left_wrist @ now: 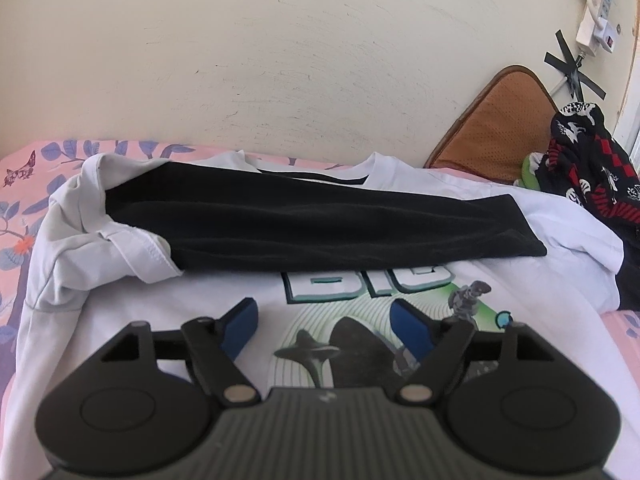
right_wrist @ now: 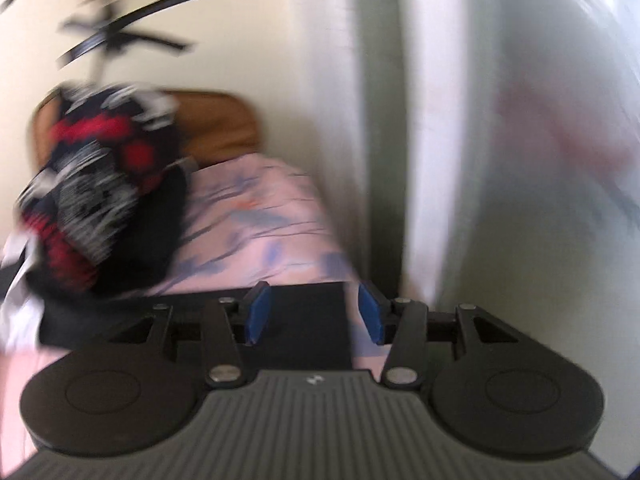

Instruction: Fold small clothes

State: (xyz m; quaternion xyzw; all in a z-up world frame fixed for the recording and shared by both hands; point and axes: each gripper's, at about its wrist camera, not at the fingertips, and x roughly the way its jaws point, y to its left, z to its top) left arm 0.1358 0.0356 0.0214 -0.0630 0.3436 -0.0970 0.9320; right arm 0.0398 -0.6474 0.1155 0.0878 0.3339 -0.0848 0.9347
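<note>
While my left claw (left_wrist: 324, 324) hovers wide and empty over the white T-shirt (left_wrist: 224, 332) spread on the bed (left_wrist: 24, 184), its black sleeve (left_wrist: 304, 224) folded across, my right claw (right_wrist: 314, 312), likewise wide, swings blurred beside it; a careless pinch could drag that fold loose.

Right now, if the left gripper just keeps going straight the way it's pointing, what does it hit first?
Most likely the black sleeve folded across the white T-shirt. The left gripper is open above the shirt's print, aimed that way. If it is angled downward, it would meet the shirt itself first; depth is hard to judge.
</note>
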